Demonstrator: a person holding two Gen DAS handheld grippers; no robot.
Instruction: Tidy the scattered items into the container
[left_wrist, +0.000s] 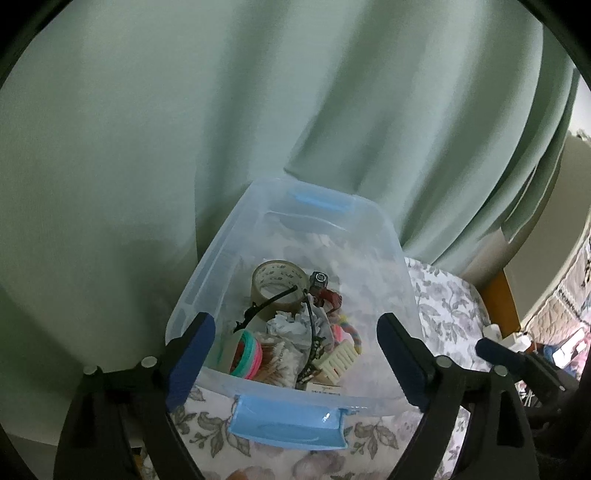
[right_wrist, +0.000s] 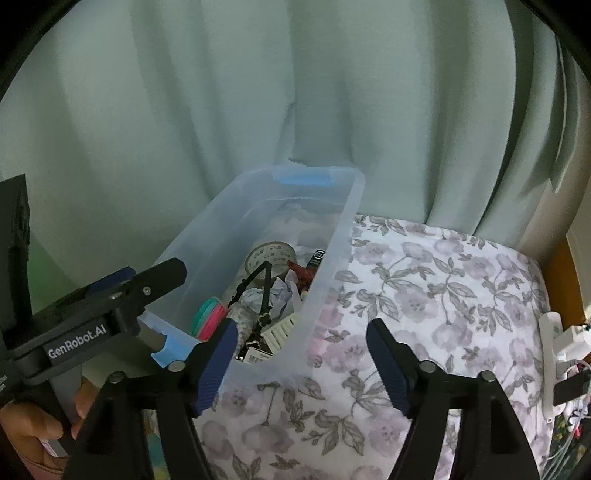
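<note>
The white words "GenRobot.AI" stand on the black side of the left gripper (right_wrist: 147, 291); the print on the tape roll (right_wrist: 271, 254) is too small to read.

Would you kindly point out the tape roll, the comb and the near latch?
tape roll (left_wrist: 279, 282), left wrist view, top face.
comb (left_wrist: 340, 360), left wrist view, teeth.
near latch (left_wrist: 288, 419), left wrist view, blue flap.

A home bedroom. A bedspread (right_wrist: 424, 280) printed with flowers covers a bed with a wooden frame (right_wrist: 561, 273), and a pale green curtain (right_wrist: 221, 110) hangs directly behind. A white power strip (right_wrist: 554, 343) lies at the bed's edge.
</note>
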